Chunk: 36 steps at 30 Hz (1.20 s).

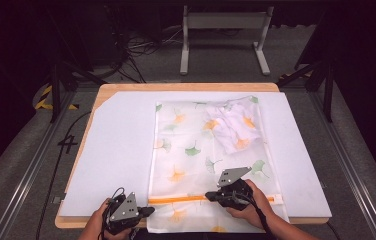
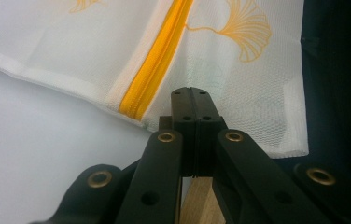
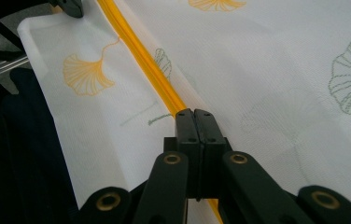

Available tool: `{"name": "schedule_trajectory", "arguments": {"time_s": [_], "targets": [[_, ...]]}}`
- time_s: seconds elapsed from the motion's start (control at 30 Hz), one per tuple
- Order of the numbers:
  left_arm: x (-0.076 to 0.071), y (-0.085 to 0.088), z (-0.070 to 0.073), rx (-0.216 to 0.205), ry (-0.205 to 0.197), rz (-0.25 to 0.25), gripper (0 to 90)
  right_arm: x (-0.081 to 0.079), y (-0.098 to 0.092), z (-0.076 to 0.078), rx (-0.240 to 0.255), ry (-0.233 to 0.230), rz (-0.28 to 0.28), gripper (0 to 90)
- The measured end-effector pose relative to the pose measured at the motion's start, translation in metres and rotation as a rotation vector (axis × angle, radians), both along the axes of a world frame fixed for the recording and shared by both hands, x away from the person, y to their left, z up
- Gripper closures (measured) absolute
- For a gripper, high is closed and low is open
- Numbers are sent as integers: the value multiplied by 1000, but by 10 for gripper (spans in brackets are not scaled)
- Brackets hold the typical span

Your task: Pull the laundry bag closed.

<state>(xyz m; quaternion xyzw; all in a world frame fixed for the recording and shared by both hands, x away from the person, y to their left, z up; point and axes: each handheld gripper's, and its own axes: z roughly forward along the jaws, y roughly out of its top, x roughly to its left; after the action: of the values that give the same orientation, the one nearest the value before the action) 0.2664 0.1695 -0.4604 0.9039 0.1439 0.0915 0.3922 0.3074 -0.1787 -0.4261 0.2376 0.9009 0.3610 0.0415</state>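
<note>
1. Nearest the person's edge of the table, the left gripper [image 1: 146,211] sits just off the near-left corner of the mesh laundry bag [image 1: 196,150]. In the left gripper view its 2 black jaws are pressed together, their tip at the bag's corner hem just beside the end of the zipper; whether any fabric is pinched between them I cannot tell.
2. Further along the same near edge, the right gripper [image 1: 209,195] lies on the bag, its closed tip on the orange zipper [image 1: 176,199]. In the right gripper view the 2 jaws meet flush right over the zipper line; whether they clamp the slider is hidden.
3. The zipper runs crosswise over the bag's near end, from the left hem past the right gripper toward the right hem.
4. The bag, white and see-through with orange and green ginkgo leaves, lies flat and lengthwise on the white board [image 1: 121,150], its near end hanging slightly over the table edge.
5. Inside the bag, at its far-right corner, sits a crumpled white garment [image 1: 233,127] with orange print.
6. The board covers most of the wooden table [image 1: 186,86], whose bare rim shows beyond the bag's far end.
7. Beyond the table, a grey metal stand [image 1: 223,37] and loose cables [image 1: 141,47] rest on the dark floor.
</note>
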Motion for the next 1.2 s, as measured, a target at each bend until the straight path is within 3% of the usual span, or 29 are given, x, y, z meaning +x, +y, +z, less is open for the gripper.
{"name": "schedule_trajectory", "arguments": {"time_s": [1.2], "targets": [[1,0,0,-5,8,2,900,-4,-32,1,-7,-4,-38,900]]}}
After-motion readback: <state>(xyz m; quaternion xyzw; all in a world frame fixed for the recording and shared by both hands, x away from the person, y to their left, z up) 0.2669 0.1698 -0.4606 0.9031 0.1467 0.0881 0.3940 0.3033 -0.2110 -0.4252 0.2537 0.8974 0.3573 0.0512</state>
